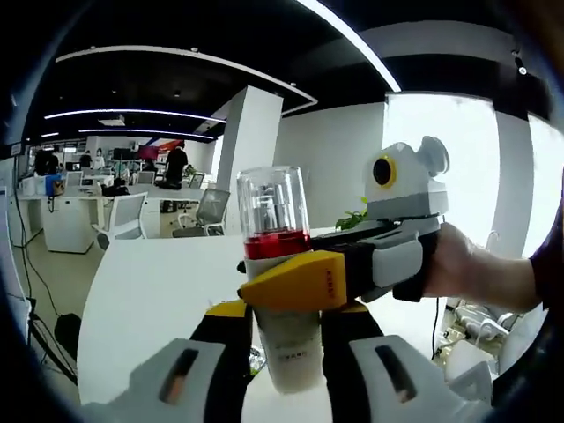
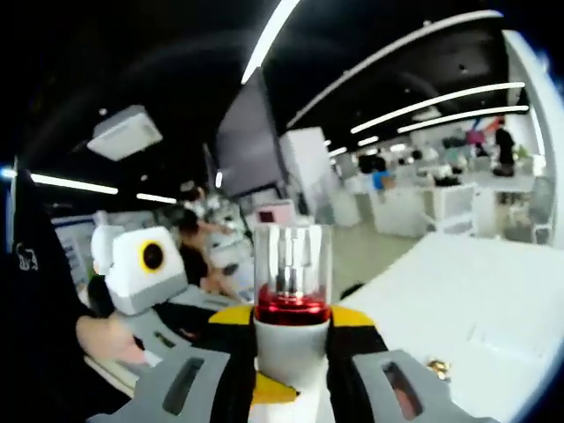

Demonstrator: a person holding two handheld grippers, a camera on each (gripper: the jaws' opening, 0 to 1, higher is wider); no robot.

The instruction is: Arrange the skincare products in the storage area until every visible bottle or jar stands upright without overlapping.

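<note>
A: Step in hand? Looks like a handover or re-grip in the air. Both grippers are on one bottle (image 1: 280, 291), raised above the white table (image 1: 150, 291).

B: Left gripper (image 1: 284, 352) pinches the lower body between its jaws; right gripper (image 1: 295, 280) comes in from the right and clamps just under the red collar (image 1: 276, 244). In the right gripper view the right gripper (image 2: 291, 352) holds the white body below that same red ring.

A: How to do it well?

B: My call: keep the bottle vertical, let go with one gripper only once the other has a firm hold, then lower it straight so the base lands flat. Both grips sit close together, so the jaws could knock each other.

A: Bottle looks?

B: Upright. Clear cap (image 1: 273, 201) with a pump inside, red collar, off-white body with small print I can't read. Cap looks slick; better to grip the body.

A: Storage area?

B: Can't tell.
</note>
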